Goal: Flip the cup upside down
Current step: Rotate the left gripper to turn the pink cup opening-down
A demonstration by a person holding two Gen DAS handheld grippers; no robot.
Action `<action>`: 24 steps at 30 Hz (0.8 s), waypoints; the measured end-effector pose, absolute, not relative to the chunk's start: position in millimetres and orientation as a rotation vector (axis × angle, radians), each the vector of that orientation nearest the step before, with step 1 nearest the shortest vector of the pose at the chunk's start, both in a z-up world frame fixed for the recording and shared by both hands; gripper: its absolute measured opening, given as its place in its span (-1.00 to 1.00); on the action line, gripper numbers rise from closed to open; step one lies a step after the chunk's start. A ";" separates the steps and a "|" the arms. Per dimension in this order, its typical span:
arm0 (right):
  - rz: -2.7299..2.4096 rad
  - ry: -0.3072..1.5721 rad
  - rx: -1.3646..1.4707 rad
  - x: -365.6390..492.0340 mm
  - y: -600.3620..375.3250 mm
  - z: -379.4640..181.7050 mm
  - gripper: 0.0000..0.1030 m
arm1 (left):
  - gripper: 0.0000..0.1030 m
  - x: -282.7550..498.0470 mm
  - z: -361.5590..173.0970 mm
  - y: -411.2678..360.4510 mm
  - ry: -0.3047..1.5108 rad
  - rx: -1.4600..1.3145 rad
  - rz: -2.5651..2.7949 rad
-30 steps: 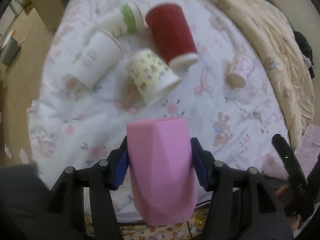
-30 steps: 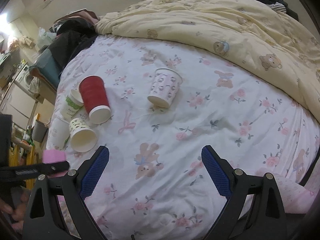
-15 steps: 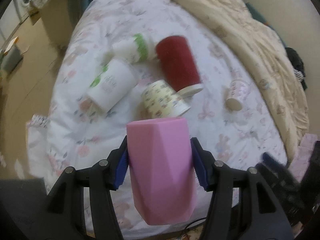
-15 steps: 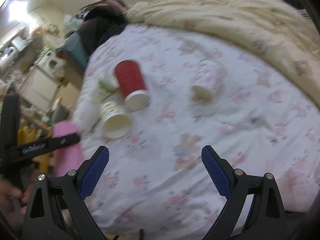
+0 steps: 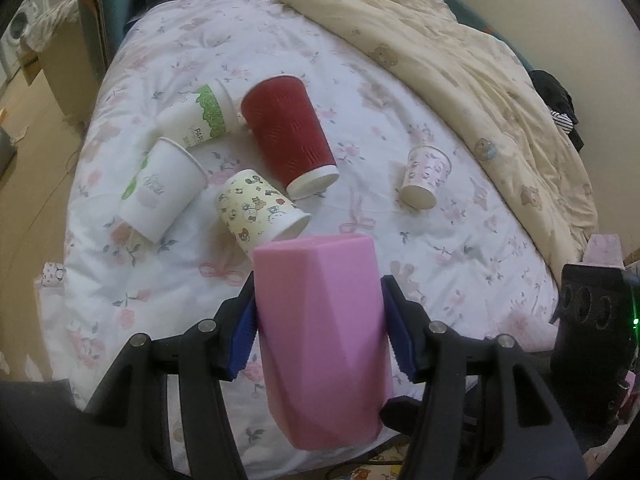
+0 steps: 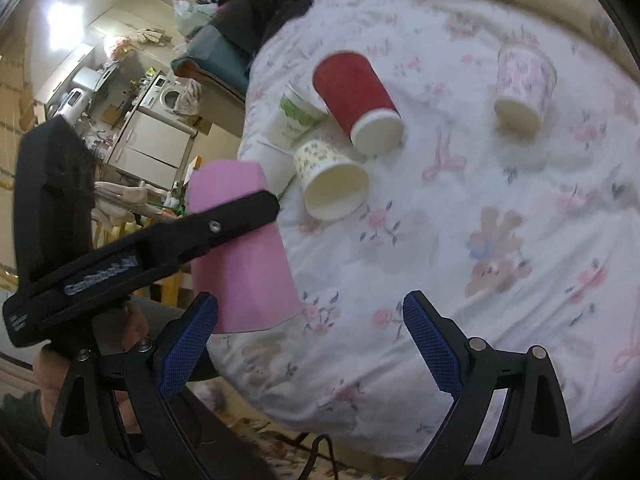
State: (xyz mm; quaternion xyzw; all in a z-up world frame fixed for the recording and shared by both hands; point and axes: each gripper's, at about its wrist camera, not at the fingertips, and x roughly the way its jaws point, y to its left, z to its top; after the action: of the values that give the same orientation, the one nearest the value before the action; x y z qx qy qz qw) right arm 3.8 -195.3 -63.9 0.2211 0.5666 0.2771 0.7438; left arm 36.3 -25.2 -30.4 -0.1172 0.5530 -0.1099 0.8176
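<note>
Floral-sheeted bed (image 5: 460, 240) carries five paper cups (image 5: 288, 136) and a quilt (image 5: 460, 60).

Left gripper (image 5: 320, 332) clamps the pink cup (image 5: 322, 344) above a floral bedsheet (image 5: 460, 248) strewn with paper cups (image 5: 260, 204)

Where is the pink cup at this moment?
The pink cup is clamped in the left gripper, held above the near edge of the bed, just in front of the cartoon-print paper cup.

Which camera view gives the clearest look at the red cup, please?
The left wrist view: the red cup is sharp, its ribbed side fully visible as it lies on the bed. The right wrist view shows the cup blurred, its open mouth facing the camera.
</note>
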 end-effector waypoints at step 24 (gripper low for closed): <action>0.633 1.300 0.448 2.5 -187.7 -71.9 0.87 | 0.02 34.3 -21.7 -29.5 1.154 -0.264 -0.279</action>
State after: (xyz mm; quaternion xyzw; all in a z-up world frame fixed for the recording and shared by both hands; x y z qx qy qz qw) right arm 2.5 -187.7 -71.9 0.2034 0.5896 0.2870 0.7271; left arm 34.3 -29.5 -21.7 -0.1239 0.5423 -0.1311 0.8206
